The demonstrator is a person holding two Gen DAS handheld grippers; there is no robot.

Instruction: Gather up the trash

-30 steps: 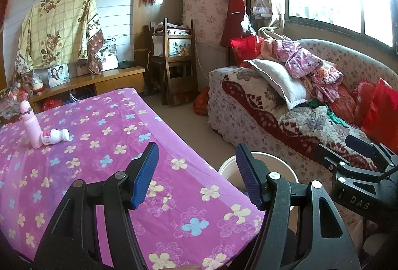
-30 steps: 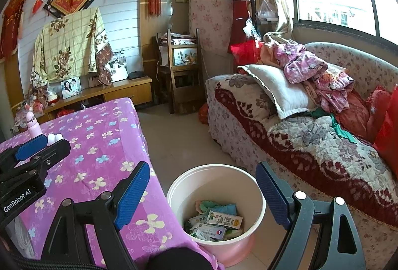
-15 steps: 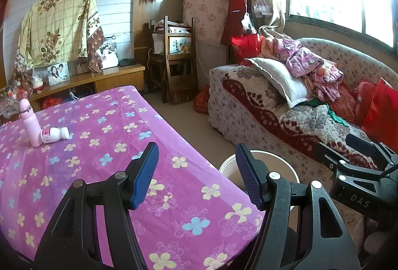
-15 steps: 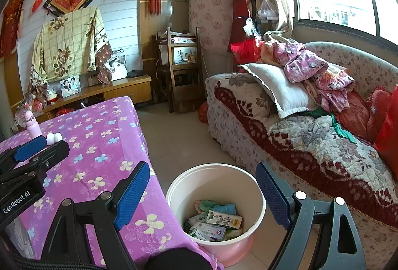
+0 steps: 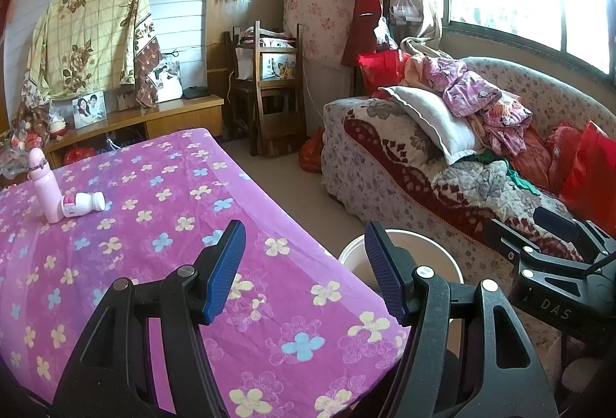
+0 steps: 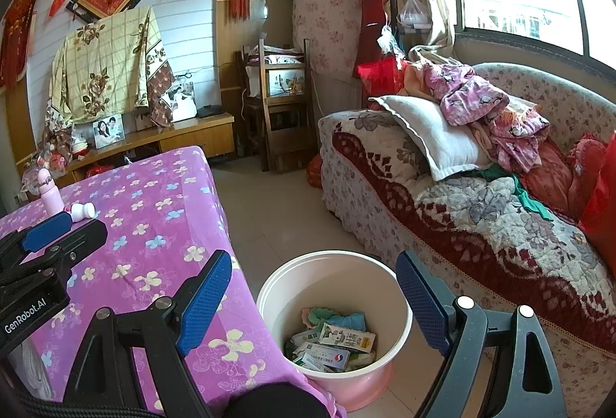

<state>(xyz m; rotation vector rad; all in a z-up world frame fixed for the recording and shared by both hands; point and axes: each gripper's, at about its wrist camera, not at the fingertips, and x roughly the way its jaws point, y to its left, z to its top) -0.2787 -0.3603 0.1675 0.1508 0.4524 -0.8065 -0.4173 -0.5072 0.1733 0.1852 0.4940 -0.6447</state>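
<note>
**Trash collection: one bottle left on table**

The table under the purple flowered cloth is bare except at its far left. The round white plastic bin stands on the floor at the table's right edge and already holds cartons and wrappers. A tall pink bottle stands upright; the small white bottle lying against it likely remains to collect. The left gripper and right gripper are both spread wide, holding nothing. The cloth between offers an open approach.
</note>
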